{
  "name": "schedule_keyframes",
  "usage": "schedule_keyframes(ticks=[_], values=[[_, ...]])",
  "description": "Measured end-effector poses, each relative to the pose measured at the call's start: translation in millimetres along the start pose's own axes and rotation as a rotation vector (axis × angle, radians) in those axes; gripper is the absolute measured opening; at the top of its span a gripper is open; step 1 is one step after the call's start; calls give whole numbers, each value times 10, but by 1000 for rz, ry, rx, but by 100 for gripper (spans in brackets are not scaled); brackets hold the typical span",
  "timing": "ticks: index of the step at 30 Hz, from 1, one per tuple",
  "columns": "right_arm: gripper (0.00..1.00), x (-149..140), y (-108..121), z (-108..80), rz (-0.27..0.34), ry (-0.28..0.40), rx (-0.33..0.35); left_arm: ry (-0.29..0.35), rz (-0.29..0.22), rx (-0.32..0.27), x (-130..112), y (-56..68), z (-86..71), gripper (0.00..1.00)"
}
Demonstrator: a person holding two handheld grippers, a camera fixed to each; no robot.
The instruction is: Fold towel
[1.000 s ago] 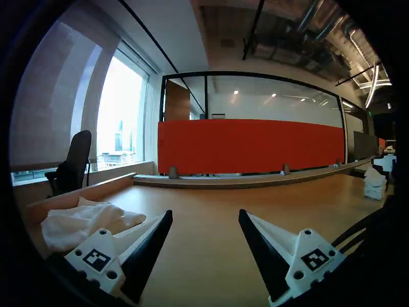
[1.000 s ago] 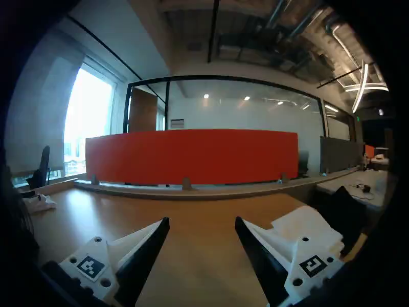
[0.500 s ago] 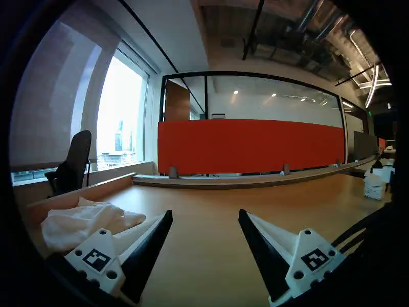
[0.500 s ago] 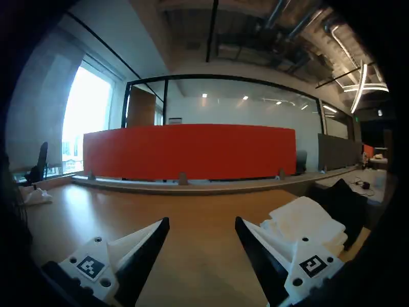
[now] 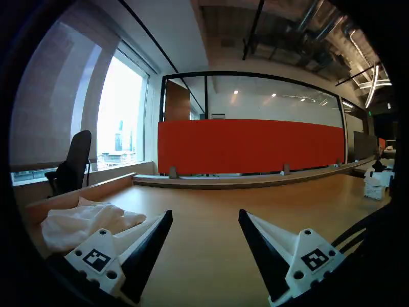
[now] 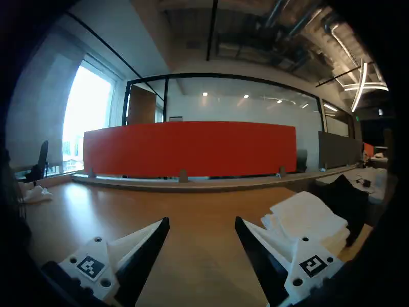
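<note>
The left claw [image 5: 204, 212] and right claw [image 6: 201, 220] gape empty; the crumpled towel [image 5: 87, 222] by the desk [image 5: 286, 197] edge looks light and limp, best pinched at a corner.

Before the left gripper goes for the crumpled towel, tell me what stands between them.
Nothing visible does. The left gripper is open above the wooden table. The crumpled towel lies on that table, just off to the left of the gripper's left finger, and no other object lies between them.
</note>
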State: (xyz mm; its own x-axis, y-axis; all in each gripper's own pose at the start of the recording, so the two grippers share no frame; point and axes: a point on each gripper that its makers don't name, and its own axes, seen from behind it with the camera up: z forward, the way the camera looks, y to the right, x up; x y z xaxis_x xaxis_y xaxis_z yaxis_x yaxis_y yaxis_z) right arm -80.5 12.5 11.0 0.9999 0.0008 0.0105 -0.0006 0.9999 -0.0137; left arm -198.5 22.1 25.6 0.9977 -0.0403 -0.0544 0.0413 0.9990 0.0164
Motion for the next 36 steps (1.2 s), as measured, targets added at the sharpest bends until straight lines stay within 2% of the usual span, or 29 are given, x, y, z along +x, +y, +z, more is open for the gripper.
schedule_keyframes(ticks=[14,36], values=[[100,70,-10,-59,-6,33,-2,0,0,0,2,2,1,96],[100,52,-22,-58,-6,33,8,0,0,0,8,-4,-2,96]])
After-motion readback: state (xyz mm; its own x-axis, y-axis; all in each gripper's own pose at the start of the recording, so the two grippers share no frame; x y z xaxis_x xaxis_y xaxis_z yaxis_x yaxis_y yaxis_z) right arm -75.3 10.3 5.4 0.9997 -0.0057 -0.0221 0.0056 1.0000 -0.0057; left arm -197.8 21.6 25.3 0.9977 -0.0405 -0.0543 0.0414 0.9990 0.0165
